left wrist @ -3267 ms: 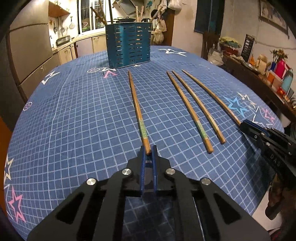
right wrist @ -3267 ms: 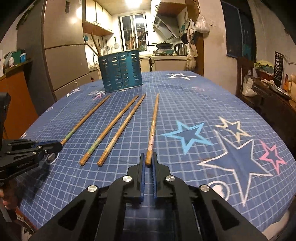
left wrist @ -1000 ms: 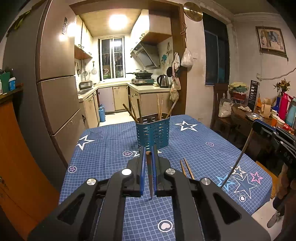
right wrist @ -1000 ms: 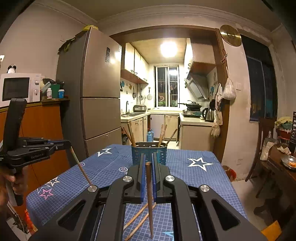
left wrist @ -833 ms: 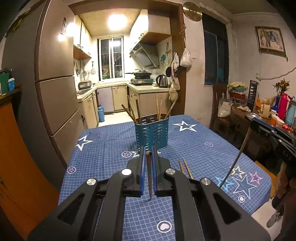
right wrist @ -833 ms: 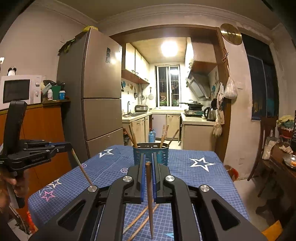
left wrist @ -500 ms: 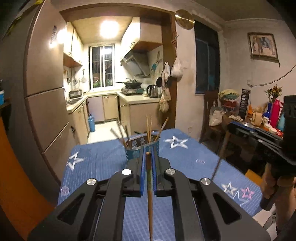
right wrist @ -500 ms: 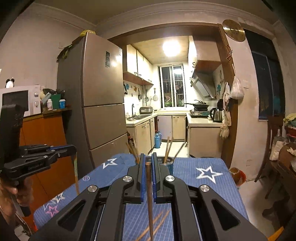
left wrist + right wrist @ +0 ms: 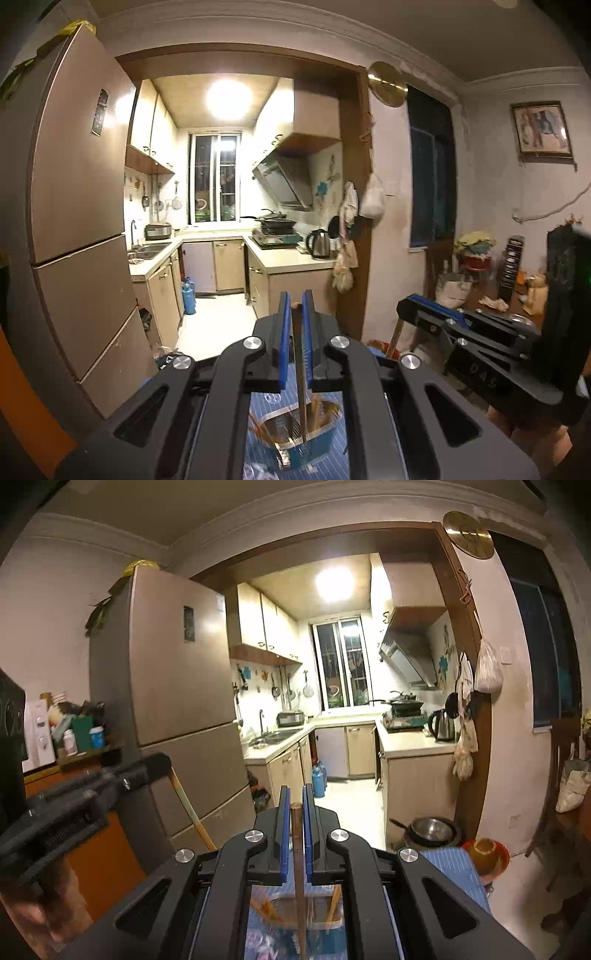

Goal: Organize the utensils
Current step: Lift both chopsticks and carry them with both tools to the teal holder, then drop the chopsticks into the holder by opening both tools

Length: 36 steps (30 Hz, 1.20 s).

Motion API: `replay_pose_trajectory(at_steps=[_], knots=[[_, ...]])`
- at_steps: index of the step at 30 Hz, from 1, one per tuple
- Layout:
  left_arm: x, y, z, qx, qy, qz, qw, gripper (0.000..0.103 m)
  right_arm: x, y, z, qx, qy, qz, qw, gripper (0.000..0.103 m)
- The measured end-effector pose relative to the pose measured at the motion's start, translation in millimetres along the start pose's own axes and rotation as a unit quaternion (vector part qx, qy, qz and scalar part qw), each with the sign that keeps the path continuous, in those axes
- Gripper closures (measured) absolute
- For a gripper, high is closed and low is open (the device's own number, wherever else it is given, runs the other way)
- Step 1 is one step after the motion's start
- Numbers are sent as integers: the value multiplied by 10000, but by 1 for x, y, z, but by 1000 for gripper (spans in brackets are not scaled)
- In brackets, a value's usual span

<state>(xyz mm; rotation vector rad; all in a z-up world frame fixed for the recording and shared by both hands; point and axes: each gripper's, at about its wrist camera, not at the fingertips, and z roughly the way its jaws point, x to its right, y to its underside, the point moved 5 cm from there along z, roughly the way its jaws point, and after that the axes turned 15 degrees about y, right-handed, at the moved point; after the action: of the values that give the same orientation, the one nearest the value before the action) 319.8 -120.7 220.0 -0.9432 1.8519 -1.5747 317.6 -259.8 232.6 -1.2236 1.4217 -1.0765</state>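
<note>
Above the holder (image 9: 306, 439), both near-level grippers pinch hanging chopsticks

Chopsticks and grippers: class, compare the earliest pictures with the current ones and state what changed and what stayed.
Each gripper, left gripper and right gripper, closed on one chopstick lying on the table, lifted it and carried it over the blue holder, where both now hang tip down. Both grips stayed shut.

blue holder (image 9: 306, 448) blurred, partly hidden, chopstick (image 9: 300, 904) cut off below
</note>
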Motion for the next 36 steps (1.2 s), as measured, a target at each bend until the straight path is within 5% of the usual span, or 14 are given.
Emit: replay_pose_trajectory(at_steps=[8, 16, 17, 20, 23, 30, 32, 33, 36], knots=[[-42, 43, 80, -504, -202, -238, 9982, 98, -9, 8, 89, -89, 314, -162, 9993, 95], [-65, 74, 96, -690, -325, -404, 9963, 98, -12, 53, 132, -495, 288, -146, 9983, 95], [-67, 77, 99, -739, -348, -422, 9958, 98, -11, 60, 134, -555, 330, -179, 9978, 89], [-72, 91, 102, -910, -522, -385, 9937, 98, -13, 79, 134, -694, 394, -262, 9965, 50], [-76, 96, 98, -1033, -603, -400, 9920, 97, -14, 80, 121, -654, 409, -271, 9967, 48], [-86, 58, 28, -200, -687, -677, 9951, 89, 9, 68, 45, -367, 434, -107, 9983, 45], [-86, 43, -10, 271, -809, -780, 9933, 57, 22, 70, 19, -346, 474, -33, 9983, 33], [-85, 37, -25, 477, -858, -796, 9920, 49, 30, 72, 2, -285, 506, 16, 9983, 27], [-74, 25, -72, 905, -813, -733, 9899, 46, 54, 80, -40, -225, 594, 174, 9978, 24]])
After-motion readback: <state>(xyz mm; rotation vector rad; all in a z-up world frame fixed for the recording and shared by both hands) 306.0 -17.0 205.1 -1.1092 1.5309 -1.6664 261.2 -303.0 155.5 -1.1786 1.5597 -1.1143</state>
